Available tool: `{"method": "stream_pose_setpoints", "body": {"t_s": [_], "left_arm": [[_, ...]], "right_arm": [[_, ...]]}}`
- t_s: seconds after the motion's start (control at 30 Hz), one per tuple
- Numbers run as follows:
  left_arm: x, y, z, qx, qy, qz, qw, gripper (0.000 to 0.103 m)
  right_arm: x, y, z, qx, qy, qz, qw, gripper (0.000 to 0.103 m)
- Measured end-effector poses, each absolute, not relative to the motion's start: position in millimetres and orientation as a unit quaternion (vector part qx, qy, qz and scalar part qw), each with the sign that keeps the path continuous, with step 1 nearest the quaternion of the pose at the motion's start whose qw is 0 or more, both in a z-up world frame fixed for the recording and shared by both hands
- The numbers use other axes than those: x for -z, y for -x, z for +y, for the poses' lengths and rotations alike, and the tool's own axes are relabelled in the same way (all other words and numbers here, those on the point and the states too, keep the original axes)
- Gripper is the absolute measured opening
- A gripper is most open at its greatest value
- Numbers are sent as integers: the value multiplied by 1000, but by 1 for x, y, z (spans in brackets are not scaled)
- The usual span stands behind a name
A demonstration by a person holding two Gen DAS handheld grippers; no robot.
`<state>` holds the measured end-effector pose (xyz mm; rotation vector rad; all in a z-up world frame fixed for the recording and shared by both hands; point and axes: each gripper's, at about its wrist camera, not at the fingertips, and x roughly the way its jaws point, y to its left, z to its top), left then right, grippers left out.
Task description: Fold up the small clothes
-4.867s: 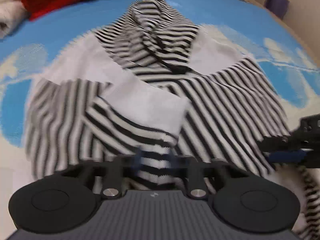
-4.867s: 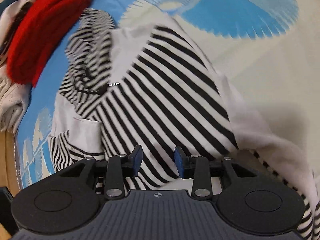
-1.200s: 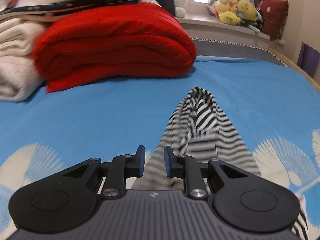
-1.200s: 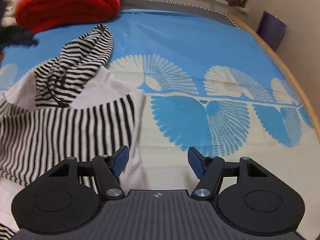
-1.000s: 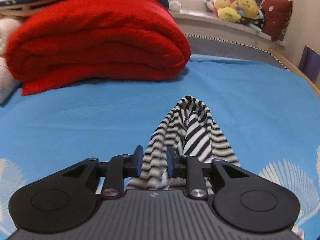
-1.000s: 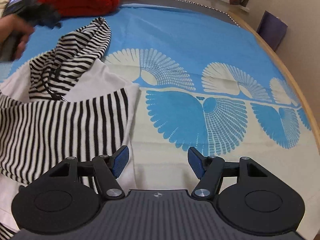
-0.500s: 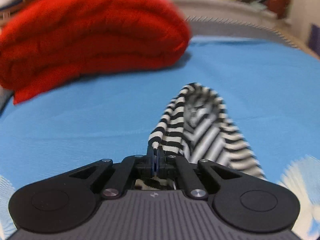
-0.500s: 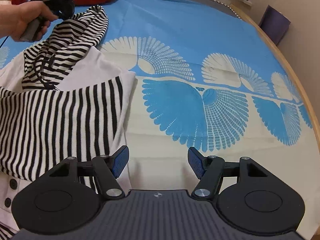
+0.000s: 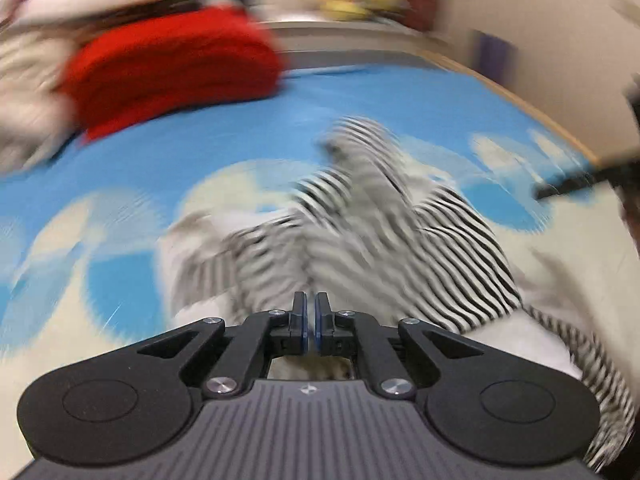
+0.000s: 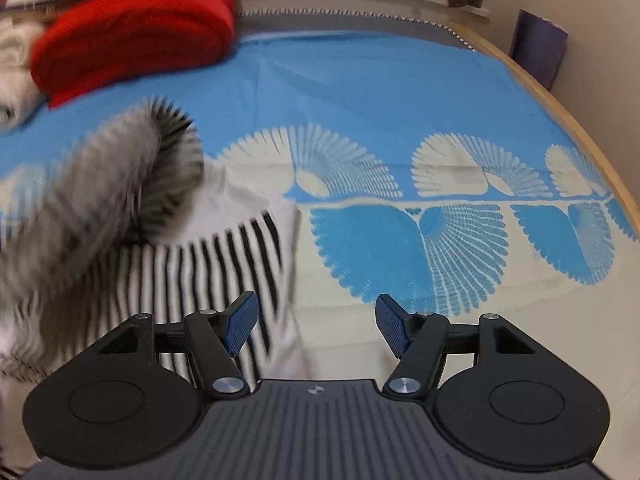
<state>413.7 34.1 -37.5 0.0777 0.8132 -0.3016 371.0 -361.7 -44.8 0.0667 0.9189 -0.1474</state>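
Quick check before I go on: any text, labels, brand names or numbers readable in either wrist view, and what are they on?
None readable.
Right gripper body: a small round emblem, no letters.
Left gripper body: a similar small mark, too small and blurred to make out.
Striped garment: no tag or print visible.
Blue bed sheet: fan pattern only, no writing.
Red folded blanket: no label visible.

Garment on the bedspread — folded blanket behind it.

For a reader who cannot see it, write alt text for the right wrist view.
An open right gripper hangs over a blue and cream bed sheet. A blurred black-and-white striped garment lies left, a folded red blanket behind.
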Motion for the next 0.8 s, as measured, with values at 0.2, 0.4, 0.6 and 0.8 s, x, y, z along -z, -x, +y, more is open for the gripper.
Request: {"method": "stream_pose_setpoints", "body": {"t_s": [0.2, 0.4, 0.6, 0.8], "left_arm": [[43, -465, 80, 31, 189, 420, 887, 25], [117, -492, 71, -3, 249, 548, 798, 29], [152, -507, 71, -24, 278, 585, 762, 29], [160, -512, 69, -27, 276, 586, 761, 13]], "right_arm": [[35, -365, -352, 55, -105, 417, 901, 49], [47, -377, -348, 24, -235, 415, 879, 30], [70, -401, -317, -3, -277, 435, 857, 34], [88, -419, -299, -12, -305, 436, 846, 47]]}}
